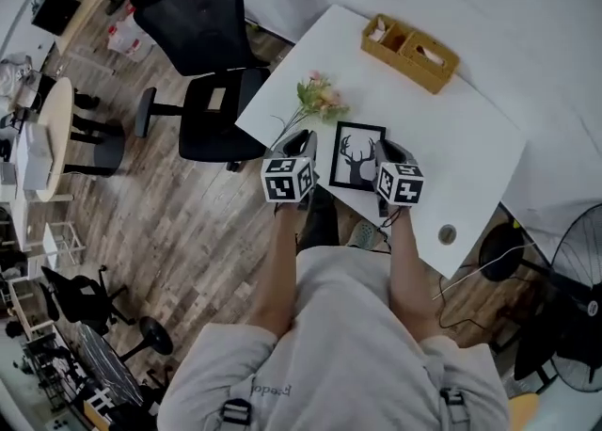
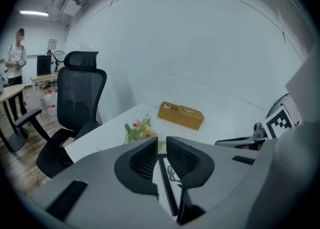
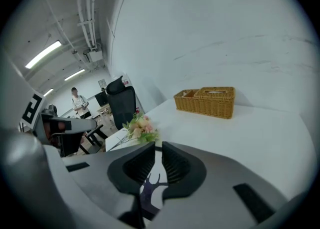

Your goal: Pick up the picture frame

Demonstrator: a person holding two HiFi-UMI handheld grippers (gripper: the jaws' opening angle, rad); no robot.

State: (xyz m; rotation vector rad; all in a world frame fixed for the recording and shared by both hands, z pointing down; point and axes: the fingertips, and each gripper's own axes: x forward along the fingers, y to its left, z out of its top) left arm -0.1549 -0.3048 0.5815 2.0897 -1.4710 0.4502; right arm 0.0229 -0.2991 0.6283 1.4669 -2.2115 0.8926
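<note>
Frame (image 1: pixel 357 156), long axis 12–6, lies between your grippers: left gripper (image 1: pixel 301 145) at its 9 o'clock, cracked open; right gripper (image 1: pixel 389 152) at 3, closed.

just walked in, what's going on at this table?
A person holds a gripper in each hand over the white table. The left gripper and right gripper flank the picture frame, which lies flat and shows a deer print. Neither grips it yet: left jaws slightly apart, right nearly shut, both empty. The flowers and wicker basket sit untouched beyond it.
</note>
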